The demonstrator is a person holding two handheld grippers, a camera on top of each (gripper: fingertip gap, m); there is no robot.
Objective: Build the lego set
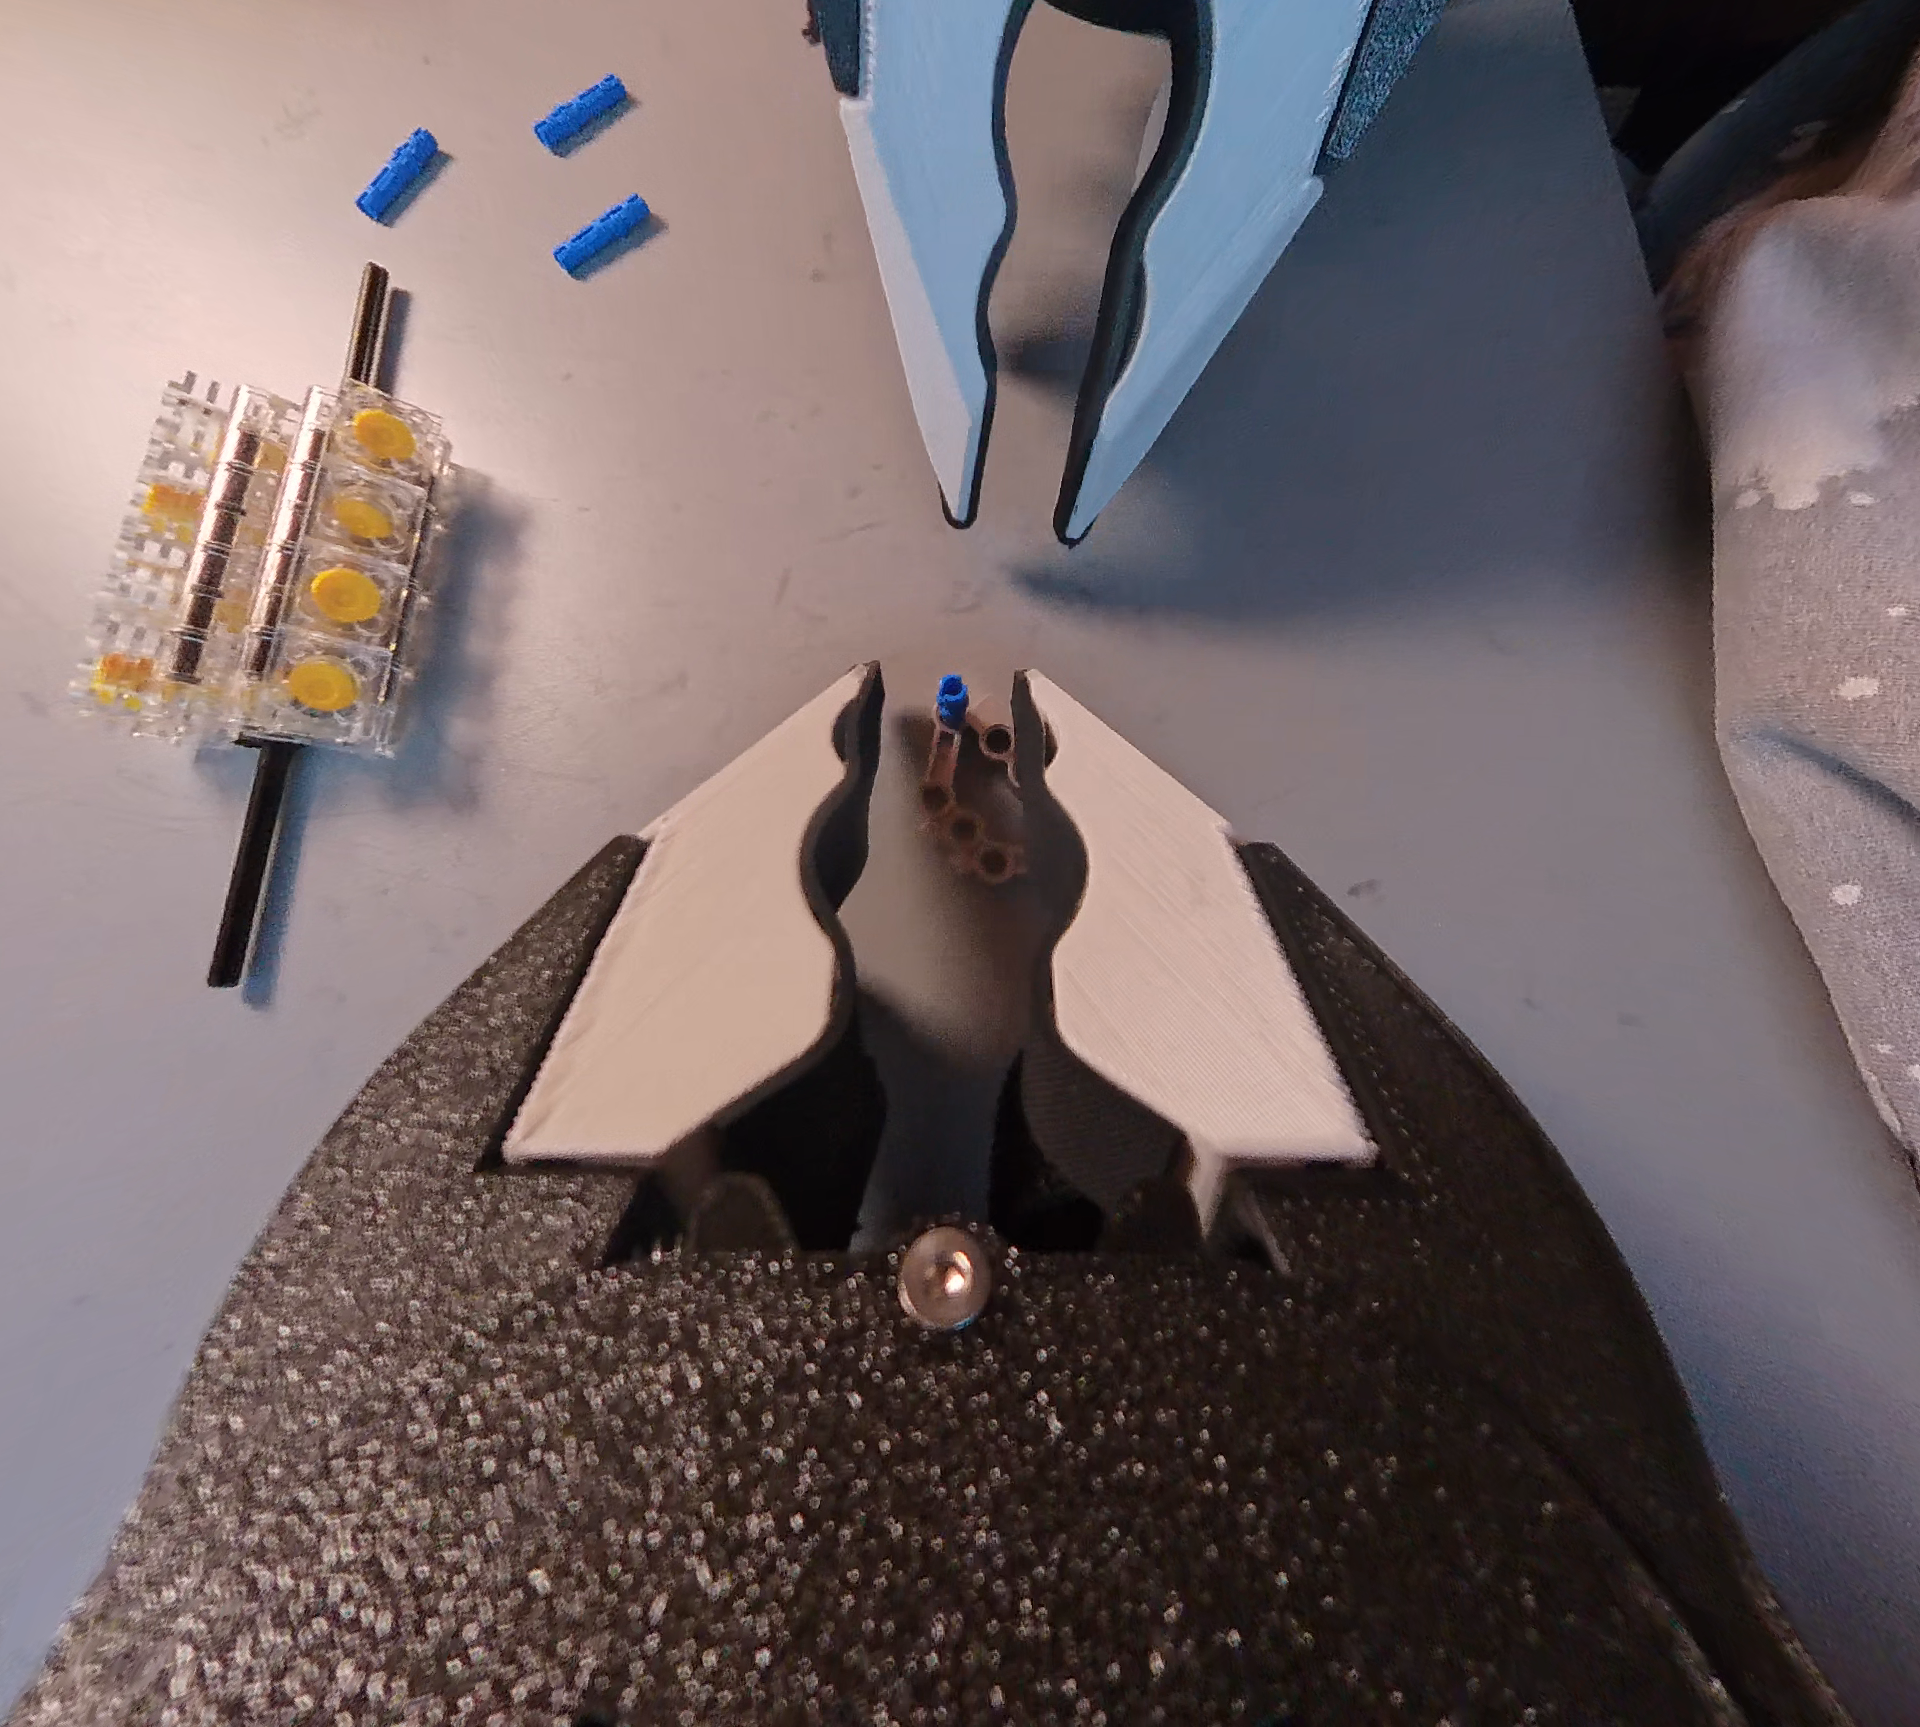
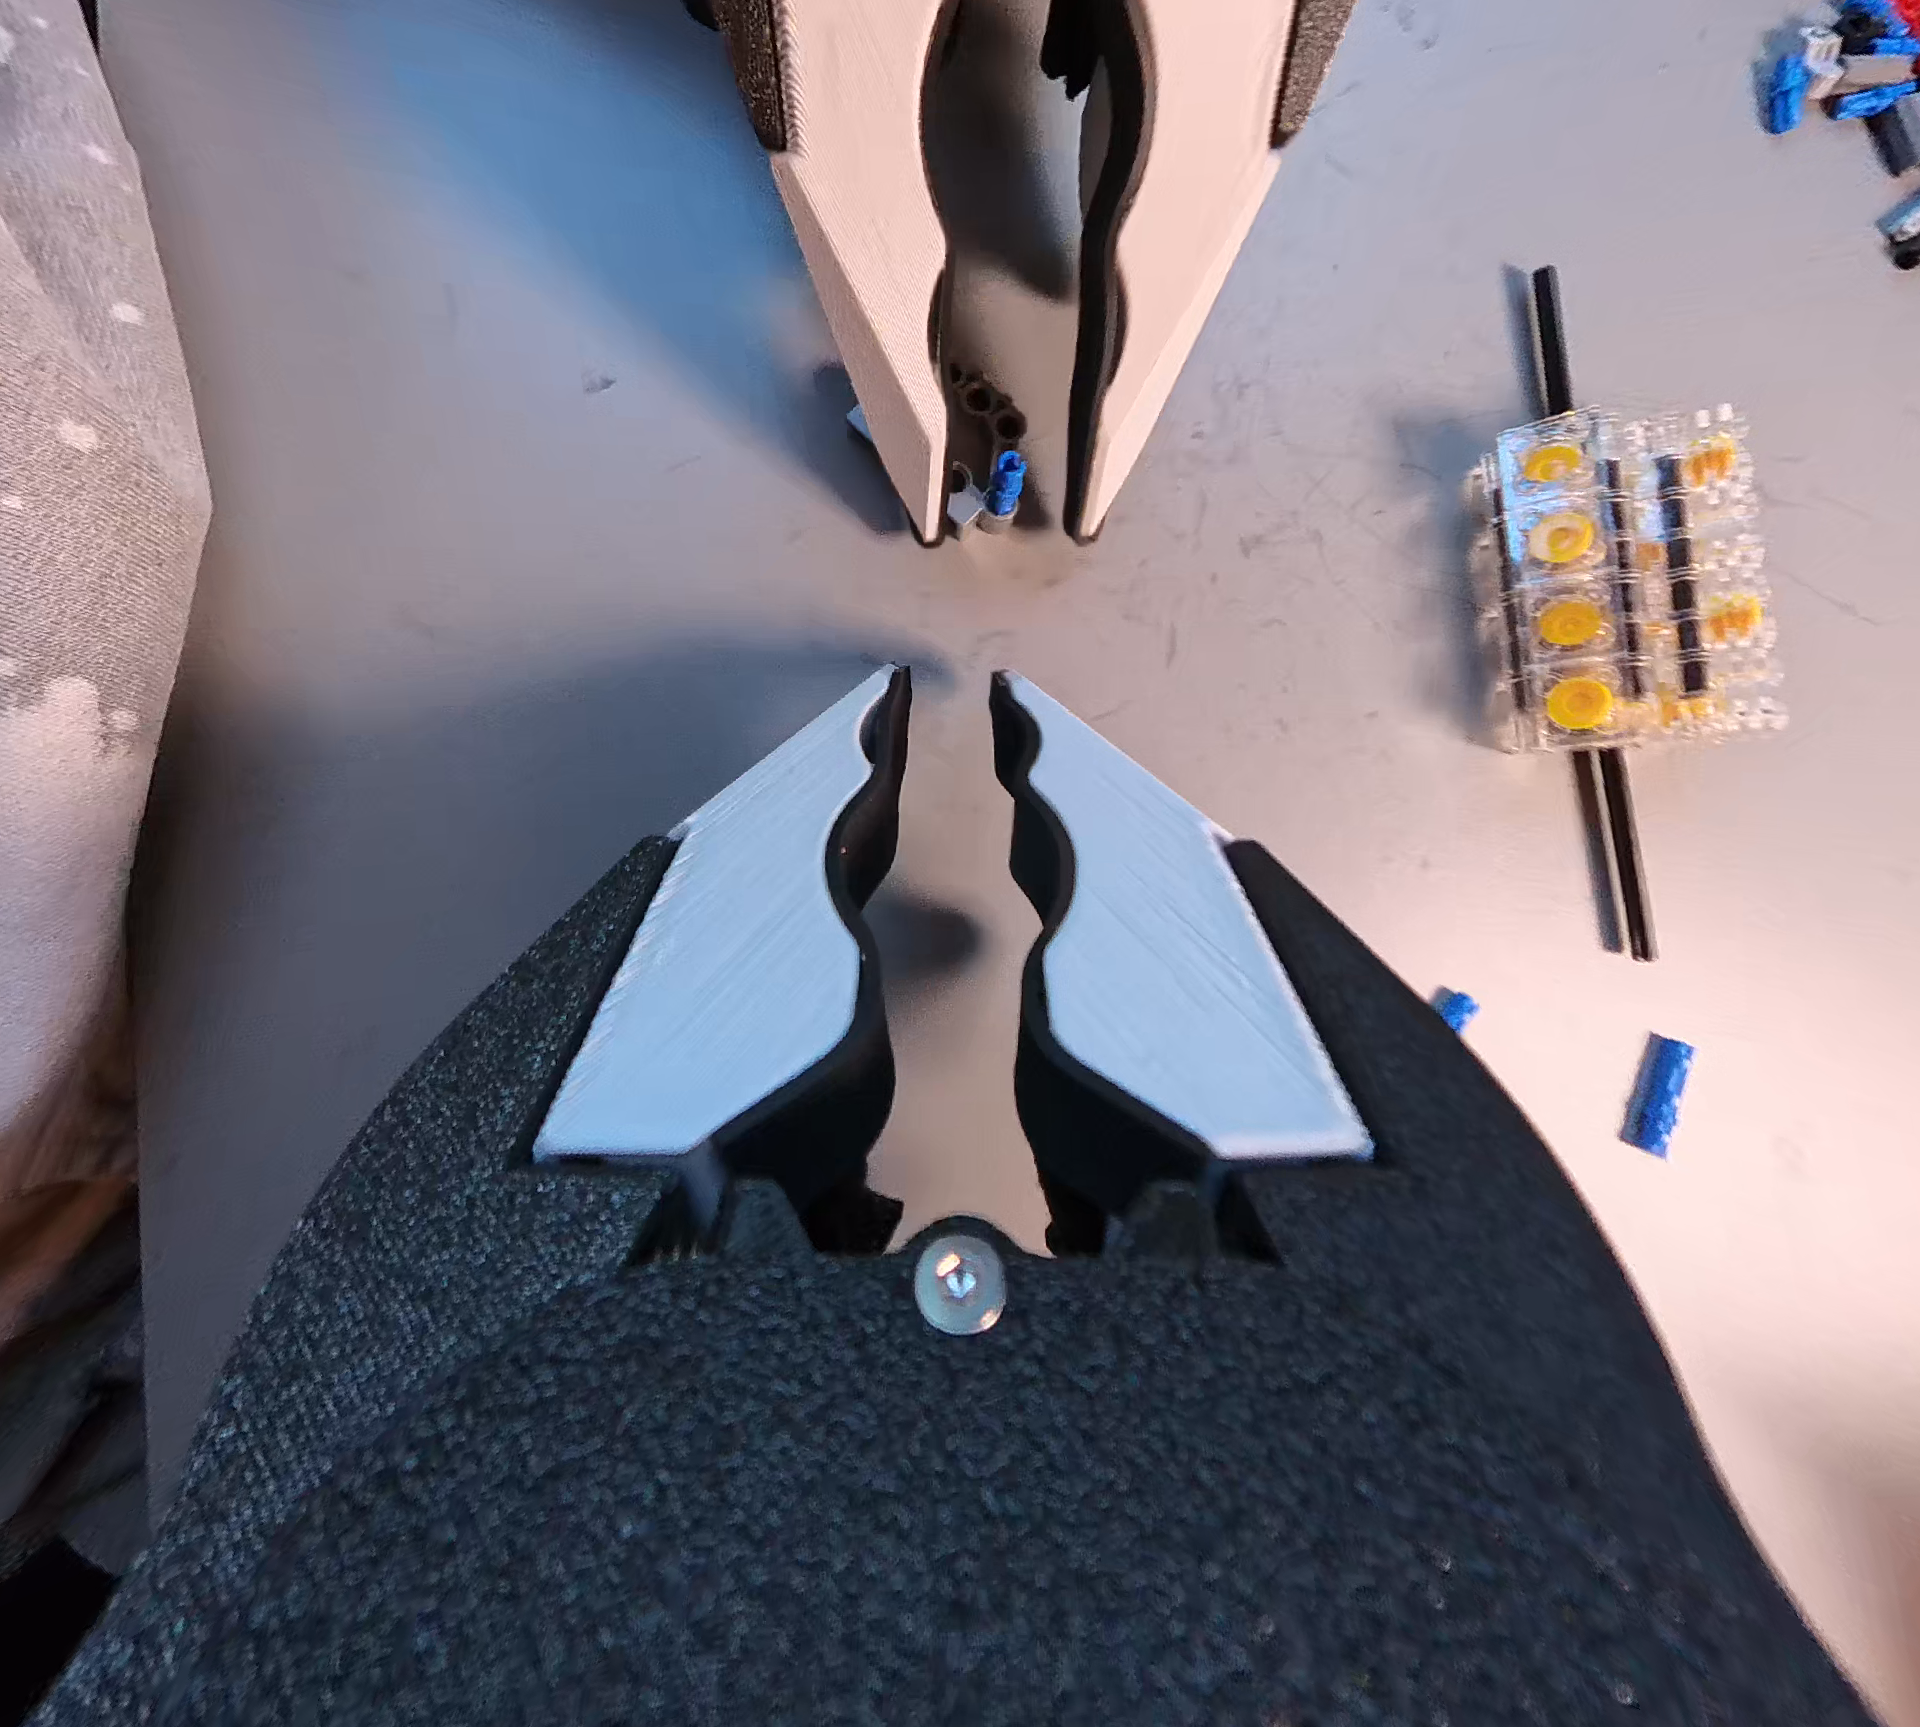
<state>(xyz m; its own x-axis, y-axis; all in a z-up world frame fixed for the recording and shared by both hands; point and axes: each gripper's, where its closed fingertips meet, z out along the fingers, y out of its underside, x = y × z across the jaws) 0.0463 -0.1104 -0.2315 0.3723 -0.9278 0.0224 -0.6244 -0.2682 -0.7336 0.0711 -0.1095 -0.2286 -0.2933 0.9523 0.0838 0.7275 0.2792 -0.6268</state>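
My left gripper point(image 1: 948, 671) is open, with its jaws standing around a small grey-brown beam point(image 1: 966, 820) with round holes. A blue pin point(image 1: 951, 695) sticks out of the beam's far end. The beam lies against the right finger, and a gap shows on its other side. My right gripper point(image 2: 948, 678) is open and empty, tip to tip with the left one point(image 2: 1006, 534) and a short way apart from it. The right wrist view also shows the beam point(image 2: 985, 408) and pin point(image 2: 1006, 477). The right gripper point(image 1: 1015, 526) appears at the top of the left wrist view.
A clear block assembly with yellow discs point(image 1: 260, 565) point(image 2: 1621, 576) lies on two black axles point(image 1: 249, 856). Three loose blue pins point(image 1: 582, 116) lie beyond it. A pile of small parts point(image 2: 1849, 15) sits at the far corner. A person's grey spotted sleeve point(image 1: 1818, 638) lies by the table edge. Only a small space, under 4 cm, lies between the two pairs of fingers.
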